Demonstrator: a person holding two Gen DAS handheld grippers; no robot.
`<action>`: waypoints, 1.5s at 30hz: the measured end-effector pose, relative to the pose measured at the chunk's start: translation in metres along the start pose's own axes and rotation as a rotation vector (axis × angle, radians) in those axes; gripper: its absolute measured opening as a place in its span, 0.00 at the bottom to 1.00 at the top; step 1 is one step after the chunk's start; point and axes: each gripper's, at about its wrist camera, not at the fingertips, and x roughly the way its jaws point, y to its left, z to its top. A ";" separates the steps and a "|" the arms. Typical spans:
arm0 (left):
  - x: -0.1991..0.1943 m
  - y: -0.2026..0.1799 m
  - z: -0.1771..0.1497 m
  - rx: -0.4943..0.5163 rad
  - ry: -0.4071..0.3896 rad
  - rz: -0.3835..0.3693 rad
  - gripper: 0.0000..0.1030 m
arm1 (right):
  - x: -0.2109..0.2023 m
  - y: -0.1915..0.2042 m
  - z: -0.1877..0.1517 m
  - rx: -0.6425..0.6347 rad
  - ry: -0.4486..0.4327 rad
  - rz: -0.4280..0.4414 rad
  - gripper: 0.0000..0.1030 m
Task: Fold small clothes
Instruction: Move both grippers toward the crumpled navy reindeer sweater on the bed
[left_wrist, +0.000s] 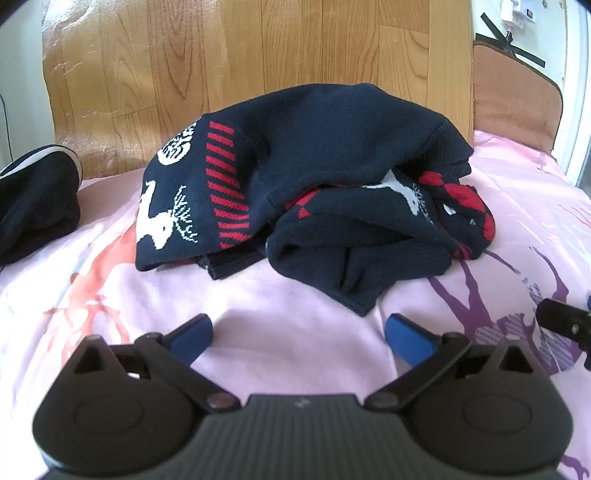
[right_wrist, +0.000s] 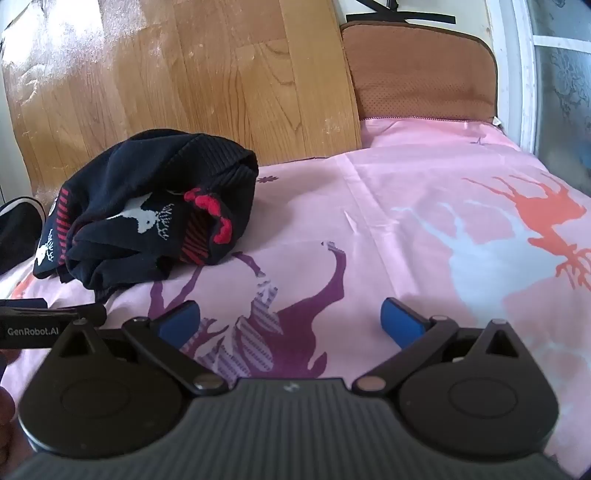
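Observation:
A small navy knit sweater (left_wrist: 314, 177) with red stripes and white reindeer lies crumpled in a heap on the pink sheet (left_wrist: 295, 332). It also shows at the left of the right wrist view (right_wrist: 147, 218). My left gripper (left_wrist: 297, 332) is open and empty, a short way in front of the sweater's near hem. My right gripper (right_wrist: 290, 319) is open and empty over the sheet, to the right of the sweater. The left gripper's body (right_wrist: 37, 325) shows at the left edge of the right wrist view.
A second dark garment (left_wrist: 37, 199) with a white trim lies at the far left. A wooden board (left_wrist: 240, 55) stands behind the sweater. A brown cushion (right_wrist: 421, 74) stands at the back right. A window frame (right_wrist: 521, 74) is at the far right.

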 end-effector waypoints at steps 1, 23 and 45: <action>0.000 0.000 0.000 0.001 0.001 0.002 1.00 | 0.000 -0.001 0.000 0.008 -0.003 0.005 1.00; -0.067 0.038 -0.019 -0.006 -0.412 0.189 1.00 | -0.001 -0.004 -0.001 0.013 -0.006 0.014 1.00; -0.087 0.041 -0.040 -0.069 -0.648 0.337 1.00 | -0.003 -0.006 0.001 0.026 -0.009 0.027 1.00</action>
